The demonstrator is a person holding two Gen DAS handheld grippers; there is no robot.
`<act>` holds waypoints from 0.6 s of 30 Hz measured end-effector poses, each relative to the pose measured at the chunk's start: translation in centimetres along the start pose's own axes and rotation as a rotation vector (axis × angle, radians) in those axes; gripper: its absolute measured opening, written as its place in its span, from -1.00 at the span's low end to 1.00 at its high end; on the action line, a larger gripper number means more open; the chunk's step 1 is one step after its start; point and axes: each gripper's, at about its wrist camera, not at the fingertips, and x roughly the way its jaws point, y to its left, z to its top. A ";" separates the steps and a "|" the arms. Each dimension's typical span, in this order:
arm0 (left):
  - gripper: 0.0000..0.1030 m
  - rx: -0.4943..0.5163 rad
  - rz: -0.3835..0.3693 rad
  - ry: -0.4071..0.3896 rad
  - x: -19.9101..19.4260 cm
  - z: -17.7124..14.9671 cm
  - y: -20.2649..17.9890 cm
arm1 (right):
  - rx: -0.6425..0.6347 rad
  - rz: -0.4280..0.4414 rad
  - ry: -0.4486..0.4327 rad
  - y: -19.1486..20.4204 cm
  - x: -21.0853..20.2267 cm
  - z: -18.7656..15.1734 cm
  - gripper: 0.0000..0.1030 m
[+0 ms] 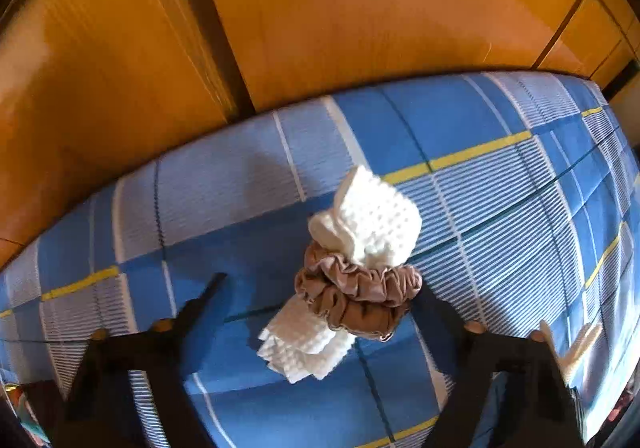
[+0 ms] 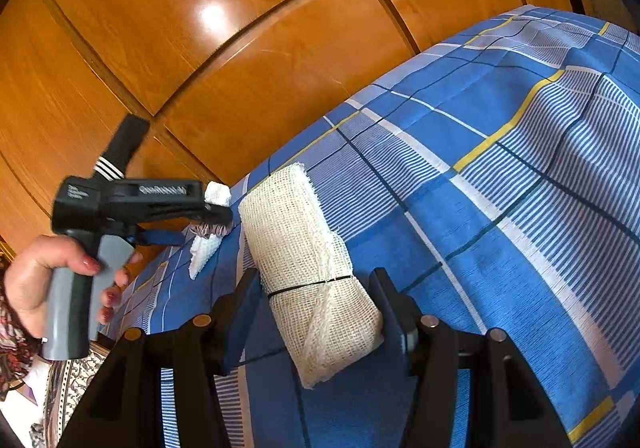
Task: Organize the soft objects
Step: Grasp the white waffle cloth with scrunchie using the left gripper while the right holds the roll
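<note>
A white waffle-weave cloth (image 1: 372, 224) bound by brown scrunchies (image 1: 360, 292) lies on the blue plaid bedsheet (image 1: 500, 207). My left gripper (image 1: 320, 288) is open, its fingers on either side of the bundle, the right finger close against the scrunchies. In the right wrist view a cream gauze roll (image 2: 308, 268) tied with a thin black band lies between the open fingers of my right gripper (image 2: 316, 284). The right finger is next to the roll's lower end. The left gripper (image 2: 216, 211) and the white bundle (image 2: 208, 248) show at the left there.
Orange wooden wardrobe doors (image 1: 320, 7) stand right behind the bed's far edge. A person's hand (image 2: 52, 276) holds the left gripper's handle. Another white cloth piece (image 1: 576, 348) lies at the right edge of the left wrist view. A patterned fabric (image 2: 72, 384) lies at lower left.
</note>
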 end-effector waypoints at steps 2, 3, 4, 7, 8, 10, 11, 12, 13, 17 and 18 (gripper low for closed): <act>0.25 -0.002 -0.002 -0.024 -0.1 -0.3 -0.1 | 0.001 0.000 -0.003 0.0 0.0 0.0 0.10; 0.11 0.010 -0.001 -0.034 -0.3 -0.4 -0.2 | 0.000 0.000 -0.004 0.0 0.0 0.0 0.10; -0.15 0.026 -0.002 -0.036 -0.5 -0.4 -0.5 | -0.001 -0.001 -0.004 0.0 0.0 0.0 0.10; -0.22 0.040 -0.022 -0.040 -1.7 -0.5 -0.7 | -0.003 -0.003 -0.006 0.1 0.1 -0.1 0.10; -0.23 0.036 -0.031 -0.051 -2.3 -0.6 -0.7 | -0.004 -0.004 -0.006 0.1 0.1 -0.1 0.10; -0.23 0.029 -0.045 -0.072 -3.7 -0.7 -0.5 | -0.007 -0.006 -0.007 0.1 0.1 -0.1 0.10; -0.23 0.021 -0.060 -0.084 -4.6 -0.9 -0.4 | -0.008 -0.007 -0.007 0.1 0.1 -0.1 0.10; -0.23 0.017 -0.077 -0.094 -5.4 -0.8 -0.3 | -0.009 -0.009 -0.007 0.2 0.1 -0.1 0.09; -0.23 0.017 -0.092 -0.106 -6.4 -1.0 -0.3 | -0.011 -0.010 -0.007 0.2 0.1 -0.1 0.09; -0.23 0.018 -0.154 -0.159 -11.0 -2.0 -0.4 | -0.018 -0.020 -0.004 0.3 0.2 -0.2 0.09; -0.23 0.020 -0.168 -0.168 -11.9 -2.4 -0.5 | -0.019 -0.022 -0.003 0.4 0.3 -0.2 0.09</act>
